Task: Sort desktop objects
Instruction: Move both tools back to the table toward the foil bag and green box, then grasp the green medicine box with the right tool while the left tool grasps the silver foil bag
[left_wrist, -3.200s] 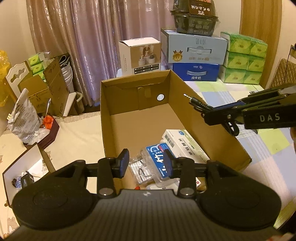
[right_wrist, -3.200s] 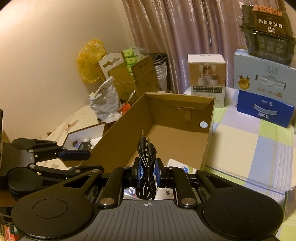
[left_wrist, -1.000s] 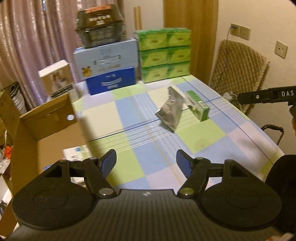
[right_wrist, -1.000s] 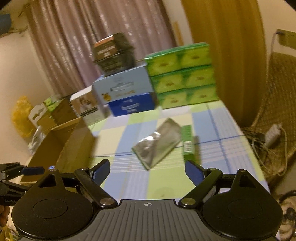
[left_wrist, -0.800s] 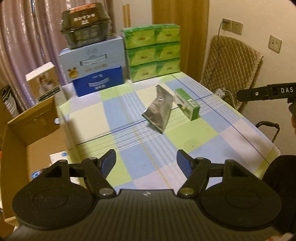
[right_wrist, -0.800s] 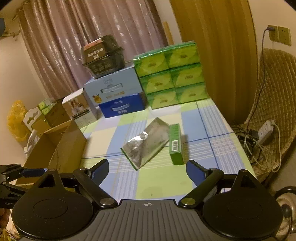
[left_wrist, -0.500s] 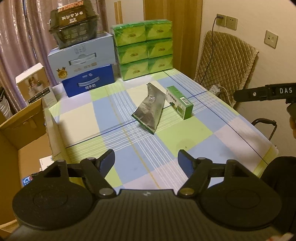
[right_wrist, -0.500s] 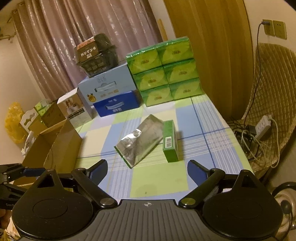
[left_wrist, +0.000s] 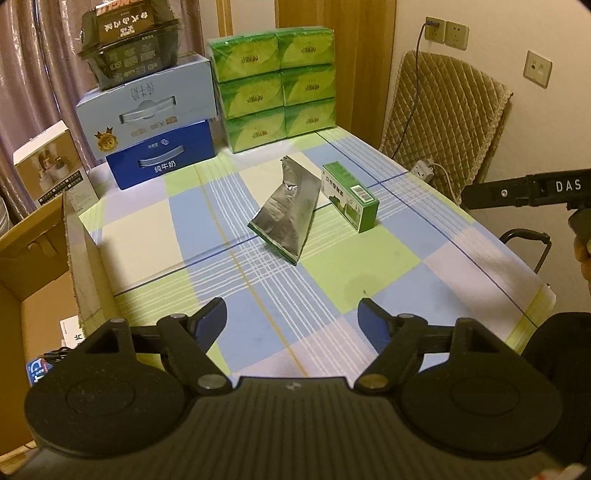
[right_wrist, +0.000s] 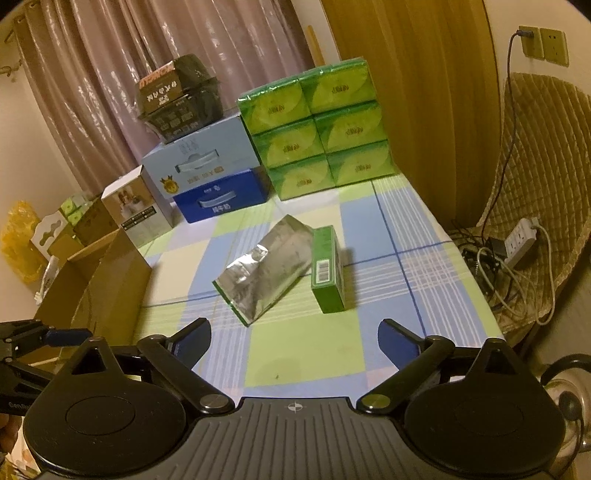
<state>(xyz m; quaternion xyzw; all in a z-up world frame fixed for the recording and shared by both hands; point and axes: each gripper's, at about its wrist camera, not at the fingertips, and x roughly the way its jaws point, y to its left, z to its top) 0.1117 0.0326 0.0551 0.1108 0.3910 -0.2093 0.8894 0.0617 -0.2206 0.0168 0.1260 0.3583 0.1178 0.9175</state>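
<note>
**Green box dead ahead of my right gripper**

My right gripper (right_wrist: 291, 341) is empty, jaws opening; ahead on the checked tabletop (right_wrist: 306, 354) the small green cardboard box (right_wrist: 328, 275) lies lengthwise away, touching the crumpled silver foil pouch (right_wrist: 264, 273) leftward; left gripper (left_wrist: 291, 321), also empty and opening, sits farther off.

Two wrist fisheyes, both angled down across the checked worktop (left_wrist: 258, 295)

Each looks forward over its own hand-held gripper from above the near edge; both share the silver pouch (left_wrist: 288, 218) (right_wrist: 266, 273), green box (left_wrist: 349, 195) (right_wrist: 327, 273) and stacked cartons behind.

foil pouch (left_wrist: 286, 212), green box (left_wrist: 351, 197), apparently touching
</note>
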